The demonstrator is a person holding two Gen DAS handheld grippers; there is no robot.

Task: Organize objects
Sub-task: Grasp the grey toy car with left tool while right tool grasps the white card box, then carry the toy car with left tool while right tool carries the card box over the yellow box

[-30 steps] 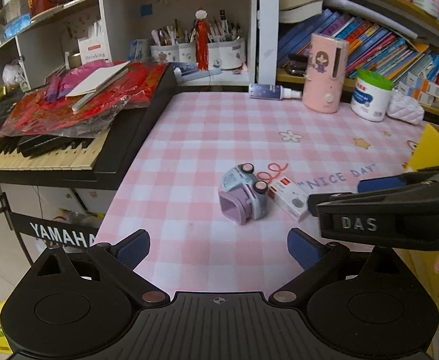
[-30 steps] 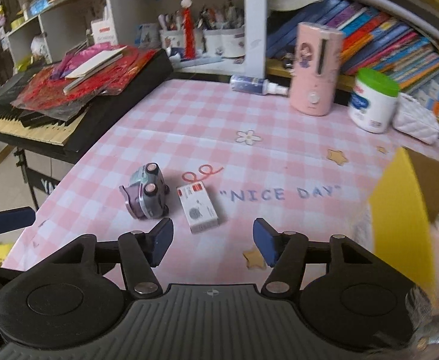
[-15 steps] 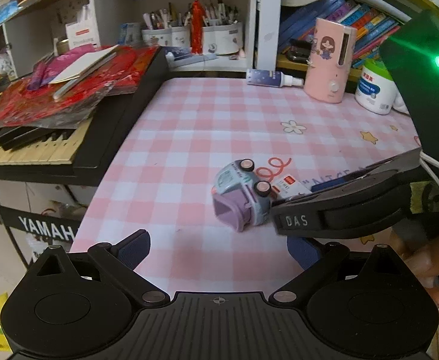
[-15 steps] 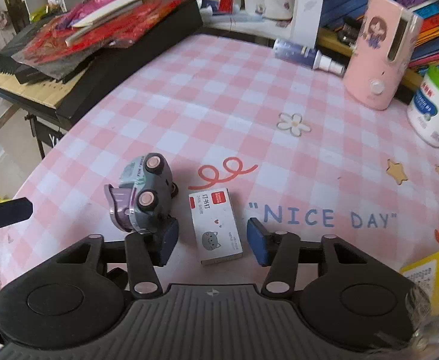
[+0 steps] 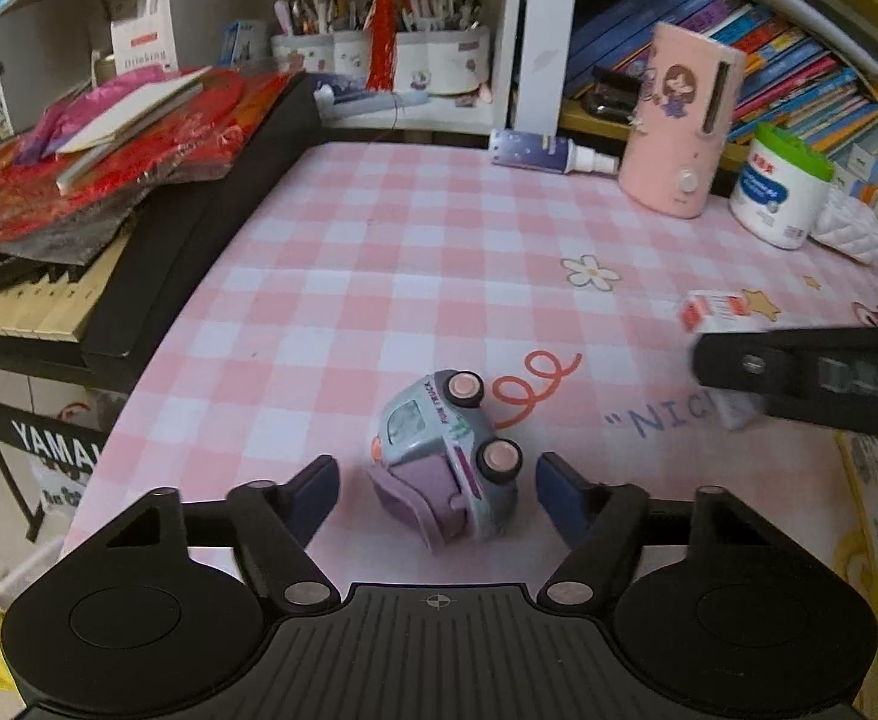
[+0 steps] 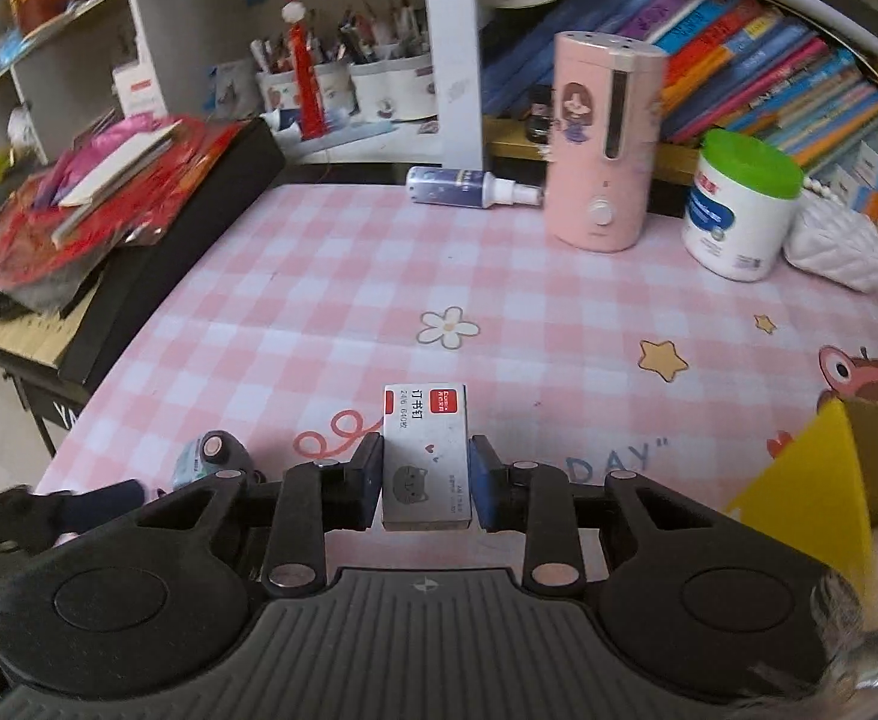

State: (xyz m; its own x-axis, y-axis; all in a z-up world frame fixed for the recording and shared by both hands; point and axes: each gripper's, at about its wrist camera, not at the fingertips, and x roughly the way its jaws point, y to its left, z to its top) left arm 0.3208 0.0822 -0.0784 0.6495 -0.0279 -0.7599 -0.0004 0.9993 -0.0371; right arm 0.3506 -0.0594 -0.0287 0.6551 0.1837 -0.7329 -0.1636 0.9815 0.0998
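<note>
Left wrist view: the left gripper (image 5: pixel 437 487) sits low over the pink checked counter (image 5: pixel 439 264), its blue-padded fingers (image 5: pixel 312 495) spread wide on either side of a toy truck (image 5: pixel 448 456) without touching it. The pale blue and lilac truck lies tipped on its side, two pink-hubbed wheels facing up, just beside a red squiggle printed on the cloth. At the right edge, a black finger of the right gripper (image 5: pixel 811 375) reaches in across the frame, with the small box (image 5: pixel 716 307) blurred behind it, raised above the counter.

Right wrist view: the right gripper (image 6: pixel 425 477) points level toward the shelves, its pads pressed against both long sides of the small box (image 6: pixel 425 456). The box is white with red labels at its far end and a grey cat face near the near end, held flat and clear of the counter (image 6: pixel 378 276). The toy truck (image 6: pixel 210 459) peeks out at lower left, and a yellow cardboard box (image 6: pixel 823 468) stands open at the right.
</note>
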